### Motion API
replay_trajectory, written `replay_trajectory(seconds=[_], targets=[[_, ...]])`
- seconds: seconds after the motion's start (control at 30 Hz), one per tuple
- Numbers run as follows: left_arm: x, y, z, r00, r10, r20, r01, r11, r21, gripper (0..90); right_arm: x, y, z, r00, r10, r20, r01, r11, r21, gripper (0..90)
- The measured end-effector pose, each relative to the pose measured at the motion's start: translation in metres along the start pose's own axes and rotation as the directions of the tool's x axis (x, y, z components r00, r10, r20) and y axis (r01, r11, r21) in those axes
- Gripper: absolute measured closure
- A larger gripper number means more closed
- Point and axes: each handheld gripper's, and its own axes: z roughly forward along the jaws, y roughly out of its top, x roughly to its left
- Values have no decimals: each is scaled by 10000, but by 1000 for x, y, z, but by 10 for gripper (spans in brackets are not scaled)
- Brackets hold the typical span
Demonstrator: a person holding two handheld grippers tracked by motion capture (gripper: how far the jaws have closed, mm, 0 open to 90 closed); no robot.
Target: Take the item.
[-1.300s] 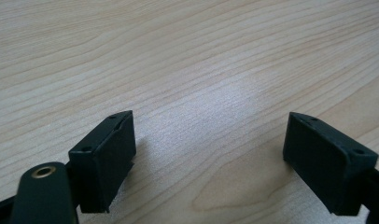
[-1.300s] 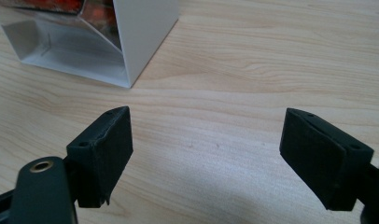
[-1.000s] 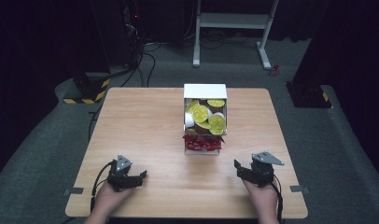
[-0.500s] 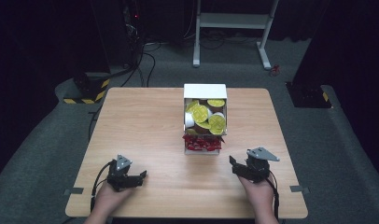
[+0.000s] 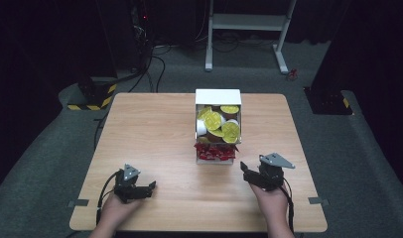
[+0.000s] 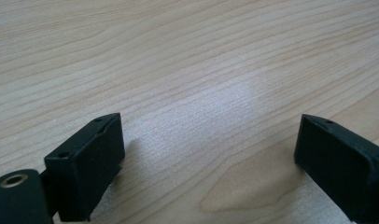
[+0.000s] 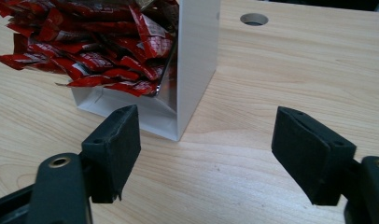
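My right gripper [image 7: 204, 156] hangs wide open just short of the white box [image 7: 194, 56] mid-table, left gripper [image 6: 208, 161] open over bare table [image 6: 187, 56], and I reckon clipping the corner could spill the red packets [image 7: 99, 42].

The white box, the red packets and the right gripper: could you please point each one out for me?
white box [image 7: 197, 56], right gripper view, on its side wall.
red packets [image 7: 94, 42], right gripper view, middle of the pile.
right gripper [image 5: 246, 171], high view, between its open jaws.
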Motion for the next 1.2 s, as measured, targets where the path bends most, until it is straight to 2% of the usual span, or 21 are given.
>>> replay_trajectory(seconds=[0.13, 0.3, 0.4, 0.43, 0.6, 0.93, 1.0, 1.2], targets=[[0, 0, 1, 9999, -116, -109, 116, 9999, 39, 58, 1, 2, 3, 9999, 60, -101, -60, 10000, 21, 294], [0, 0, 1, 9998, -106, -166, 107, 9999, 86, 39, 5, 7, 5, 9998, -122, -185, 120, 9999, -108, 338], [0, 0, 0, 9996, -72, -261, 76, 9999, 127, 35, 7, 10, 5, 9992, -283, -288, 277, 9994, -210, 394], [0, 0, 0, 9996, -182, -228, 185, 9998, 108, 35, 9, 11, 5, 9991, -331, -274, 324, 9992, -245, 405], [0, 0, 0, 9996, -193, -221, 196, 9997, 131, 30, 13, 15, 5, 9979, -516, -398, 505, 9984, -263, 416], [0, -1, 0, 9997, -172, -180, 175, 9997, 146, 27, 17, 21, 8, 9984, -351, -434, 337, 9989, -325, 463], [0, -1, 0, 9997, -171, -178, 174, 9997, 149, 27, 17, 22, 9, 9977, -554, -386, 539, 9978, -391, 474], [0, -1, 0, 9997, -173, -162, 176, 9997, 147, 27, 18, 28, 12, 9976, -530, -436, 513, 9979, -391, 518]])
